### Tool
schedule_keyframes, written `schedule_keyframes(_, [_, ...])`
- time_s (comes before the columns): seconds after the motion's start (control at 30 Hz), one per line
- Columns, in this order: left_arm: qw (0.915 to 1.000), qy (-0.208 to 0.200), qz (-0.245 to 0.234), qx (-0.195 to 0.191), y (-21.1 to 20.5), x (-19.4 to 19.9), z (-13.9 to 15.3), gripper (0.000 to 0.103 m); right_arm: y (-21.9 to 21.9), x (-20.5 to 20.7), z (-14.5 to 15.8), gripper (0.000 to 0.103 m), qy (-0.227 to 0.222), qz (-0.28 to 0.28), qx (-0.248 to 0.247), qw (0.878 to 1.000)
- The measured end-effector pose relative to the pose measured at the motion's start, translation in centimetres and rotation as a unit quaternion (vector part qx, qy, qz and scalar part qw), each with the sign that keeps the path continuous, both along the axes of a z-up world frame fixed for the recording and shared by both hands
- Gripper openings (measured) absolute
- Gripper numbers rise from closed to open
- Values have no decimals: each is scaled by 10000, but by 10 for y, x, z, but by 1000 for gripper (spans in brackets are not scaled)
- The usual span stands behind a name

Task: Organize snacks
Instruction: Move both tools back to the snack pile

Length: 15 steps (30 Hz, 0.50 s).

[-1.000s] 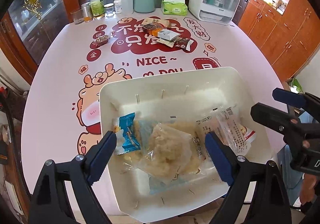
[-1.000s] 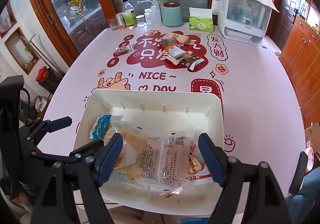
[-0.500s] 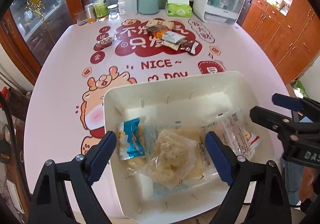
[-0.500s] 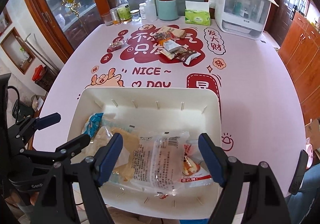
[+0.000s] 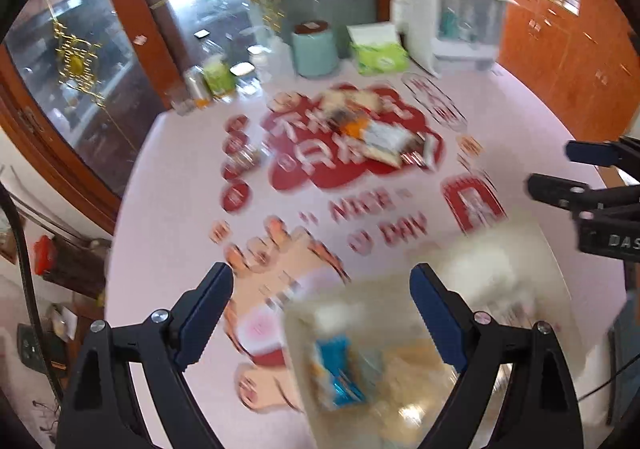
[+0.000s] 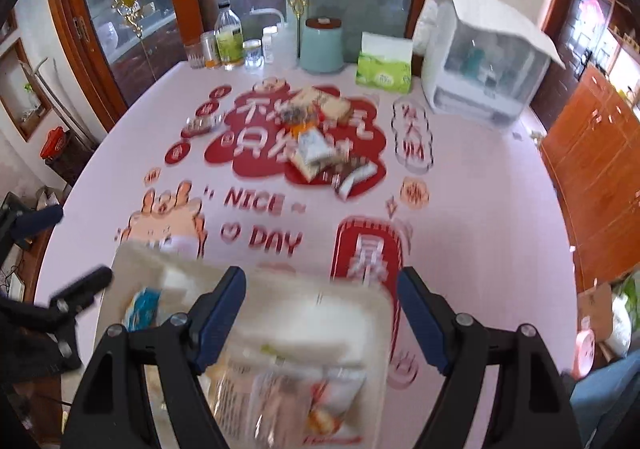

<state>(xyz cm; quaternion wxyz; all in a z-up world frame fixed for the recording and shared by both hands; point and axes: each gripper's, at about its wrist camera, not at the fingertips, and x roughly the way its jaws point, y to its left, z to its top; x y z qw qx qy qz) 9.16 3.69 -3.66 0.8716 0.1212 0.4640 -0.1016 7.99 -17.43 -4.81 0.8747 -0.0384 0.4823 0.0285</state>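
Observation:
A white tray [image 5: 532,249] sits at the near edge of the pink table and holds several wrapped snacks, among them a blue packet [image 5: 340,373]; it also shows in the right wrist view [image 6: 280,289], blurred. A pile of loose snack packets [image 6: 320,145] lies on the red print mid-table, also in the left wrist view [image 5: 380,133]. One small packet [image 6: 202,123] lies apart to the left. My left gripper [image 5: 322,313] is open and empty above the tray's left edge. My right gripper [image 6: 320,313] is open and empty above the tray.
Along the table's far edge stand bottles and jars [image 6: 228,45], a teal canister [image 6: 322,45], a green tissue box [image 6: 384,67] and a white appliance [image 6: 480,61]. Wooden cabinets [image 6: 592,169] stand to the right and glass doors behind.
Both grippers have lifted and tilted up toward the far side of the table, so the tray has slid low in both views. Both stay open. The now frames are motion-blurred.

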Motion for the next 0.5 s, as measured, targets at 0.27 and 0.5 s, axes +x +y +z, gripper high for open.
schedule_keyframes(0.27, [9981,-551,243,99,42,81,52,89,-3,84,45,78,-457,115,-297,9984])
schedule_keyframes(0.5, [9974,-597,-48,390,68,166,38,90,14,159,51,78,-514,-9,-386,9979])
